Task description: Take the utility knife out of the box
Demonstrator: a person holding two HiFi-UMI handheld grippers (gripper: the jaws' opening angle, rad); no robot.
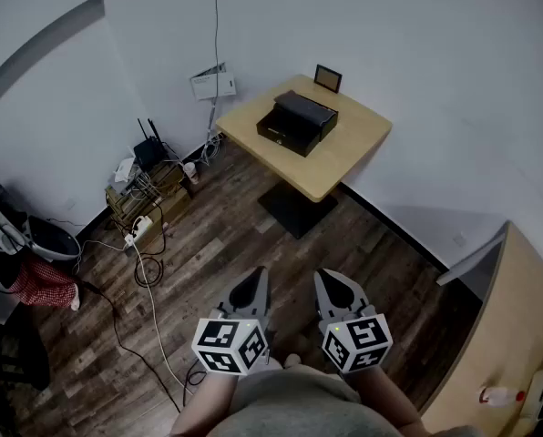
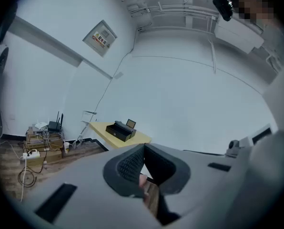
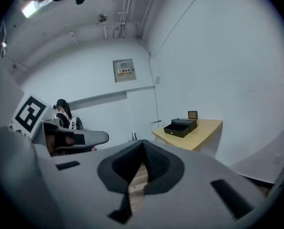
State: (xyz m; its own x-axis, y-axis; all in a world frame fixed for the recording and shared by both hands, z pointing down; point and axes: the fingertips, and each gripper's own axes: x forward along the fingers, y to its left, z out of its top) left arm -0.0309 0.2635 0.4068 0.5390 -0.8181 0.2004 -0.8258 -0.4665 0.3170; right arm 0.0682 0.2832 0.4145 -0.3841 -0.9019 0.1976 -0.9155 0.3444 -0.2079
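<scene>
Far off at 12 o'clock, the box (image 1: 297, 122) sits on the tabletop (image 1: 349, 148), well apart from both tongs.
Low at 7 o'clock the left tongs (image 1: 252, 279) and at 5 o'clock the right tongs (image 1: 331, 282) are each pressed together, empty, over the wood floor (image 1: 217, 235); the utility knife cannot be made out.

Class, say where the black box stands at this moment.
In the head view the black box sits above centre on the light wooden table in the room's far corner. A small frame stands just behind it.
</scene>
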